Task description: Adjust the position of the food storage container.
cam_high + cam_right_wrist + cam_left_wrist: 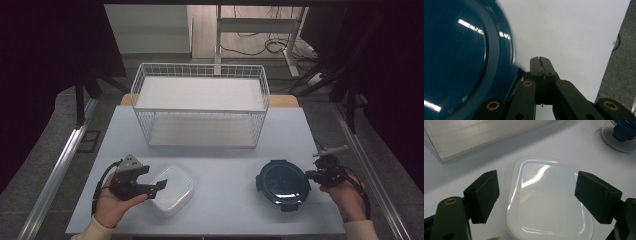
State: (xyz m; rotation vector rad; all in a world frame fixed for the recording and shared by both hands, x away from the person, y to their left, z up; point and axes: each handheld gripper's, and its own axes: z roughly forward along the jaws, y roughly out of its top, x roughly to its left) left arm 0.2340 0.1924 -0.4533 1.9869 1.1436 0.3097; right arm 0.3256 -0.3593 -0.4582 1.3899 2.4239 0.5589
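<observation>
- Now the clear plastic container [172, 189], rectangular with a translucent lid, lies on the near left part of the white table [225, 150]; in the left gripper view it sits between and just beyond the two black jaws.
- Around it, the left gripper [536, 195] has its jaws spread wide, one on each side of the container, and the pads do not press on it. The person's left hand [112, 205] holds this gripper just beside the container's left edge.
- To the right, well apart, the round dark blue container [283, 183] with clip lid stands on the table.
- Just beside its right rim is the right gripper [540, 60], with jaws clenched together and nothing between them.
- Farther back, the white wire basket [200, 105] stands in the middle of the table.
</observation>
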